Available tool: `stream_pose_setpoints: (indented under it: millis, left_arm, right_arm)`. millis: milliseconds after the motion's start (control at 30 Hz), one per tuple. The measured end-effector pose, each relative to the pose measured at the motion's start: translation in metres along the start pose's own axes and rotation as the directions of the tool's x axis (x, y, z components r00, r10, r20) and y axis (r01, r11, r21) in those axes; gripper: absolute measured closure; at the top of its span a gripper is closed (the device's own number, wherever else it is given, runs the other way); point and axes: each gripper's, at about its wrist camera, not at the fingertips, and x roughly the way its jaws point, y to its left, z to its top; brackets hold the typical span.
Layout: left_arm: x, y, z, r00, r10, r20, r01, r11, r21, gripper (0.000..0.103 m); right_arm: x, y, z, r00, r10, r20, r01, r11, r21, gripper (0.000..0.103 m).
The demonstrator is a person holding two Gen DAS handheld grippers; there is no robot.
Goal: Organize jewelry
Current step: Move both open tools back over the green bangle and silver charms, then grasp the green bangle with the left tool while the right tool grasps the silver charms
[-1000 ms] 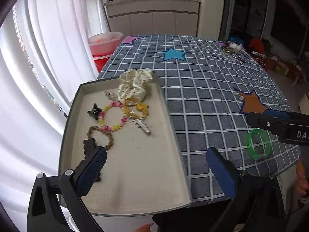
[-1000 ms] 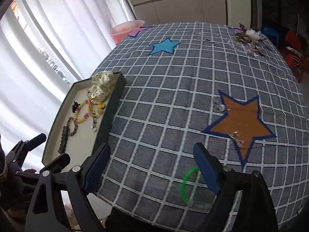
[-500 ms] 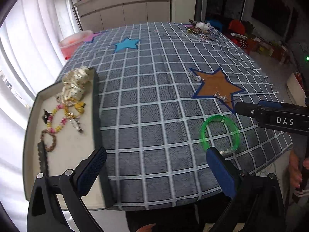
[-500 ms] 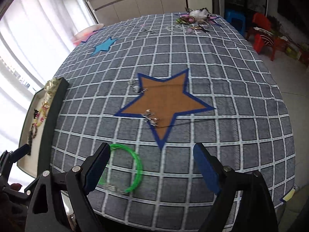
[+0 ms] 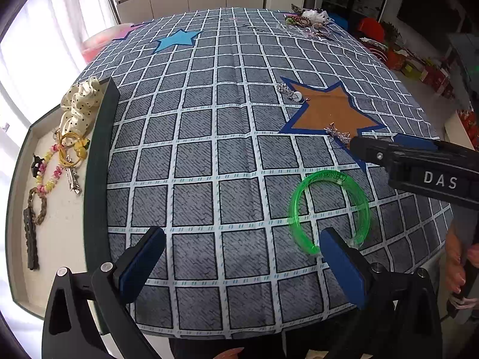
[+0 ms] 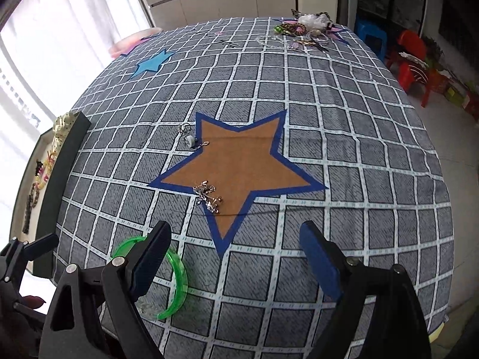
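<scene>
A green translucent bangle [image 5: 329, 209] lies flat on the checked cloth near the front edge; in the right wrist view it [image 6: 176, 278] sits partly behind my left finger. A silver chain piece [image 6: 207, 196] lies on the orange star [image 6: 239, 164], and a chain with a white disc [image 6: 190, 141] lies at the star's left point. A dark tray [image 5: 98, 161] at the left holds a dotted scrunchie [image 5: 79, 104], bead bracelets and a black clip. My left gripper [image 5: 239, 257] is open and empty just left of the bangle. My right gripper [image 6: 236, 257] is open and empty above the star's lower tip.
A heap of more jewelry [image 6: 302, 30] lies at the table's far right corner. A blue star patch [image 5: 176, 40] is at the far left. Red plastic stools [image 6: 413, 56] stand on the floor to the right. The right gripper's body [image 5: 419, 164] crosses the left wrist view.
Both grippers have swung to the right, away from the tray. The bangle and the orange star are now nearer the middle of both views. Both stay open.
</scene>
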Motion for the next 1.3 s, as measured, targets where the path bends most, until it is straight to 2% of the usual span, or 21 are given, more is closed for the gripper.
stream_pose_setpoints:
  millis: [400,500,533,633,733,800,833,900,933,1000,1133,1233,1267,1300]
  left_arm:
    - [0.016,-0.006,0.005,1.000,0.011,-0.024,-0.011,1.000,0.005,0.000]
    - [0.020,-0.008,0.006,0.999,0.014,-0.030,-0.014,1.000,0.010,0.000]
    - [0.021,-0.009,0.006,0.999,0.016,-0.032,-0.015,1.000,0.012,0.000]
    - [0.025,-0.009,0.006,0.999,0.030,-0.038,-0.029,1.000,0.011,0.000]
    - [0.029,-0.010,0.005,0.999,0.023,-0.049,-0.023,1.000,0.011,0.000]
    - [0.028,-0.011,0.005,0.999,0.021,-0.046,-0.020,1.000,0.020,0.000]
    - [0.027,-0.013,0.006,0.999,0.018,-0.042,-0.017,0.999,0.029,0.002]
    - [0.025,-0.017,0.008,0.999,0.006,-0.040,-0.004,0.999,0.052,0.012]
    - [0.024,-0.020,0.008,0.999,0.002,-0.038,0.001,0.998,0.064,0.015]
    - [0.023,-0.027,0.010,0.999,-0.009,-0.034,0.012,0.996,0.093,0.028]
    - [0.019,-0.040,0.009,0.999,-0.024,-0.029,0.028,0.990,0.139,0.046]
    - [0.017,-0.045,0.008,0.999,-0.040,-0.027,0.044,0.985,0.166,0.069]
    - [0.017,-0.046,0.007,0.999,-0.046,-0.028,0.050,0.984,0.173,0.082]
    - [0.016,-0.047,0.007,0.998,-0.051,-0.028,0.055,0.983,0.175,0.087]
  right_arm:
    - [0.028,0.016,0.016,0.999,-0.028,-0.018,0.025,0.992,-0.127,0.017]
    - [0.033,0.021,0.015,0.999,-0.048,-0.019,0.044,0.985,-0.168,0.026]
    - [0.035,0.022,0.015,0.998,-0.056,-0.019,0.052,0.982,-0.181,0.027]
    - [0.034,0.024,0.016,0.999,-0.045,0.000,0.044,0.979,-0.202,0.034]
    - [0.034,0.025,0.017,0.999,-0.039,0.008,0.040,0.977,-0.211,0.044]
    - [0.033,0.026,0.017,0.999,-0.036,0.009,0.037,0.975,-0.217,0.057]
    - [0.032,0.026,0.017,0.999,-0.034,0.008,0.035,0.975,-0.219,0.061]
    - [0.031,0.027,0.017,0.999,-0.032,0.006,0.033,0.974,-0.224,0.075]
    - [0.031,0.028,0.017,0.999,-0.032,0.005,0.032,0.973,-0.227,0.077]
    - [0.030,0.028,0.016,0.999,-0.033,0.006,0.034,0.973,-0.230,0.087]
    - [0.028,0.027,0.012,0.999,-0.045,0.016,0.047,0.975,-0.216,0.087]
    - [0.025,0.023,0.010,0.998,-0.051,0.023,0.054,0.979,-0.195,0.087]
    - [0.024,0.021,0.009,0.998,-0.049,0.025,0.053,0.981,-0.186,0.087]
    - [0.022,0.018,0.009,0.999,-0.045,0.027,0.049,0.984,-0.172,0.087]
